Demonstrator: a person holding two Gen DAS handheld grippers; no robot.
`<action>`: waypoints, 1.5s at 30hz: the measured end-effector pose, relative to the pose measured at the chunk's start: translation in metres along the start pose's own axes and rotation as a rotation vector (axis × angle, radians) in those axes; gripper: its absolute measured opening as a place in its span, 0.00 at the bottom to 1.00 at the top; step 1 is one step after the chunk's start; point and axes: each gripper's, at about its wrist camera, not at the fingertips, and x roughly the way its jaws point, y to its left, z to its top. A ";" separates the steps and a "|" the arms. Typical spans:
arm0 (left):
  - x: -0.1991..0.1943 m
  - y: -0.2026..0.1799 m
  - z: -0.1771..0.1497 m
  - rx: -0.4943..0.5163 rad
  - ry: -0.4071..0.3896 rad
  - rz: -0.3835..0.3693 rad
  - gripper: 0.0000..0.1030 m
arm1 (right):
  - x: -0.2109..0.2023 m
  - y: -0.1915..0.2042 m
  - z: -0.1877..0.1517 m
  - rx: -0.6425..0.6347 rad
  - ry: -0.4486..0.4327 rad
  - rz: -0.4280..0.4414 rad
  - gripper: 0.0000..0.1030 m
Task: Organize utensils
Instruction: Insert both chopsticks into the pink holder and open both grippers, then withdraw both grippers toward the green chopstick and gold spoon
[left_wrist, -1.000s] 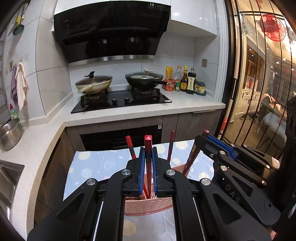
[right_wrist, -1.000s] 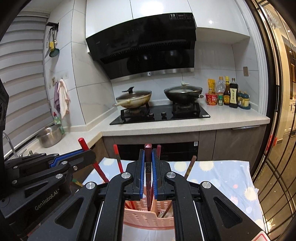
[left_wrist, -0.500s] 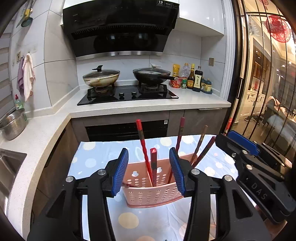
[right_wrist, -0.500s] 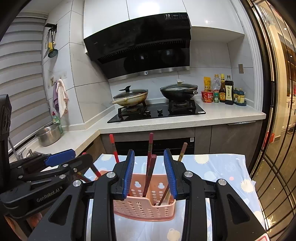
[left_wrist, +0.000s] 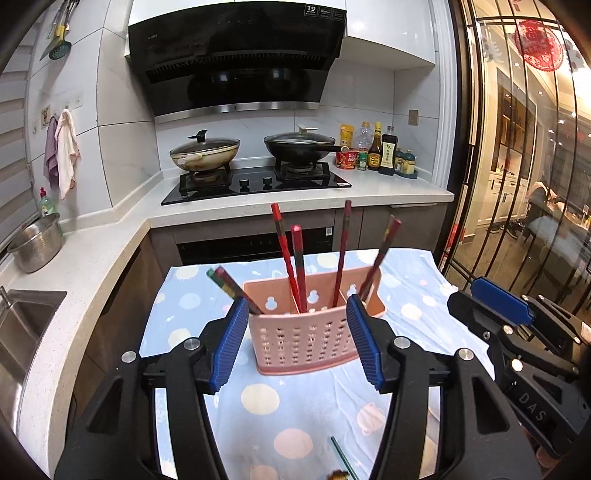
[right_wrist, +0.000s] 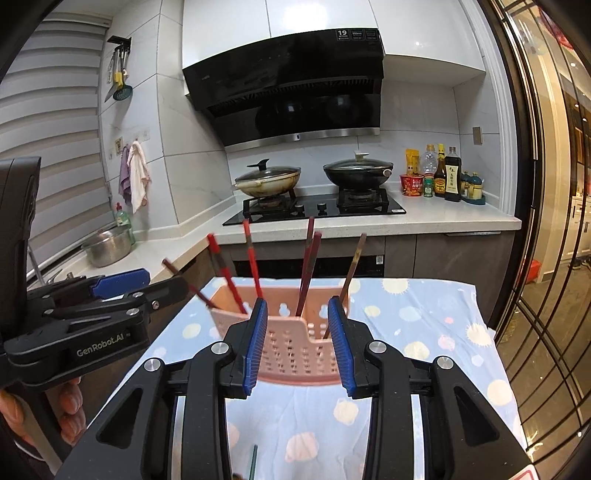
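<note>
The chopsticks (left_wrist: 295, 266) stand tips down in the pink perforated basket (left_wrist: 306, 343), which sits on the table (left_wrist: 258, 402) with its dotted blue cloth; they lean apart at loose angles, two resting low over the left rim. They look light, thin, stiff and lacquered, so likely slippery and quick to pivot or slide under a pinch at one end; the upper shaft, clear of the rim, seems the best place to grip. The basket looks like light plastic that a nudge could shift. The left hand-held gripper (left_wrist: 297, 343) has just been opening and is spread, holding nothing. The right hand-held gripper (right_wrist: 297, 343) has also parted, less widely, and grips nothing. A thin green stick (left_wrist: 341, 456) lies loose on the cloth nearer the cameras.
</note>
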 end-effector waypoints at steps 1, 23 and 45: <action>-0.002 0.000 -0.002 0.001 0.003 0.000 0.52 | -0.005 0.002 -0.004 -0.005 0.002 -0.003 0.33; -0.040 -0.009 -0.170 -0.016 0.221 0.042 0.63 | -0.088 0.028 -0.190 -0.029 0.296 0.007 0.38; -0.031 -0.006 -0.248 -0.040 0.393 0.042 0.63 | -0.079 0.058 -0.257 -0.079 0.401 -0.001 0.18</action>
